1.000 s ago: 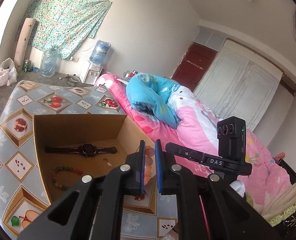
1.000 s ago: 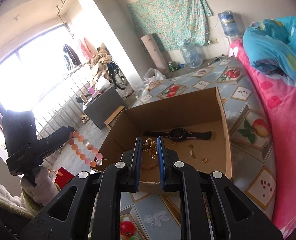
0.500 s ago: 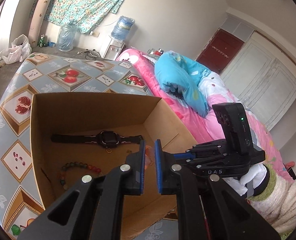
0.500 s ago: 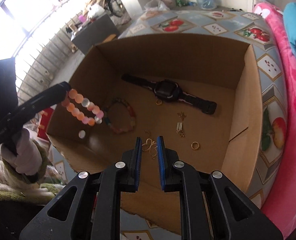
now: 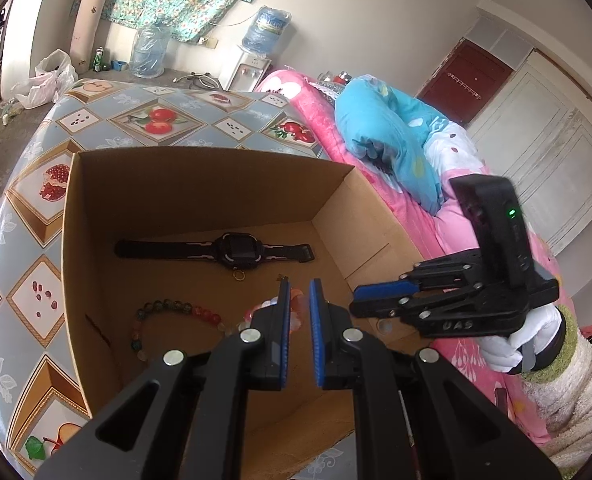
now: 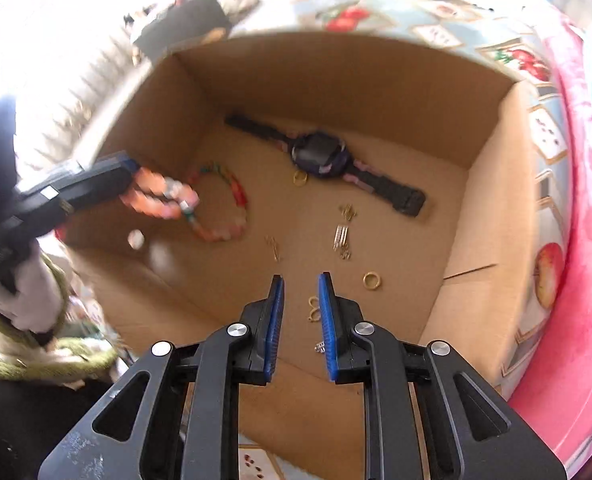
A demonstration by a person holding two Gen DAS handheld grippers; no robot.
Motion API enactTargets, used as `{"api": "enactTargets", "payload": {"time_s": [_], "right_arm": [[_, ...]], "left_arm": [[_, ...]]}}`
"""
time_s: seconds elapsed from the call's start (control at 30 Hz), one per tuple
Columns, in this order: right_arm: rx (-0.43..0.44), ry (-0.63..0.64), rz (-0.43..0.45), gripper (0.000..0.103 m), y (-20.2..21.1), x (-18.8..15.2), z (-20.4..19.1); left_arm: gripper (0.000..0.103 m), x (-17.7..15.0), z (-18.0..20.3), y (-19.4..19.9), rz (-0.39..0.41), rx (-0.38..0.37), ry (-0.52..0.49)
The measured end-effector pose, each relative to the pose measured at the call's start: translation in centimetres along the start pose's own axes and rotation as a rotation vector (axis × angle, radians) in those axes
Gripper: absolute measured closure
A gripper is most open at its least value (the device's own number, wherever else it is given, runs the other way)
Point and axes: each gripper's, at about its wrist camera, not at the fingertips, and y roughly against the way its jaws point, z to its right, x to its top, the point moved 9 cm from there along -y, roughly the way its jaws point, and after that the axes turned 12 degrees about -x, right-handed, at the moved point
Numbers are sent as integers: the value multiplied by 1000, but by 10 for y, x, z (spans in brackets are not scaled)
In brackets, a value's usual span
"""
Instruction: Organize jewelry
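Note:
An open cardboard box [image 5: 200, 172] holds a black watch [image 6: 320, 154], a multicoloured bead bracelet [image 6: 232, 200], gold rings [image 6: 371, 280] and small earrings [image 6: 342, 238]. My left gripper [image 5: 297, 286] is low over the box floor and shut on a pink-orange bead bracelet [image 5: 297, 305]. The right wrist view shows that bracelet [image 6: 160, 196] hanging from its tip. My right gripper [image 6: 300, 280] points down into the box, its jaws opening. A small gold looped piece [image 6: 313, 309] shows in the gap, and the pads do not touch it.
The box stands on a table with a fruit-patterned cloth [image 5: 36, 240]. A pink bed [image 5: 436, 224] with a blue pillow [image 5: 388, 136] runs along the right. A white-gloved hand [image 5: 516, 336] holds the right gripper [image 5: 356, 298] at the box's right wall.
Both grippers dropped into the box and tipped downward. The right jaws have parted and the gold piece they pinched is now free. The left keeps the pink bracelet.

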Motion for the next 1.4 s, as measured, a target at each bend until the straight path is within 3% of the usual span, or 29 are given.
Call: {"api": "enactTargets", "payload": {"time_s": [0.23,0.43,0.7,1.17,1.4], "right_arm": [[51,-231,278,82,73,-5,34],[102,-377,403,80,96,-19,46],[163,-451,433,79,94,-24,44],[190,-472,430,76,84,-32,45],[200,-483,435,75,86,-35,49]], "left_arm": [[94,-3,4,-9,-42,15,4],[94,-14,3,-26,-116,32,18],[94,-18,-1,-45,-175,108,-5],[94,20,-42,-49,-208,271,4],[94,16,-58,-66,-286,250,77]]}}
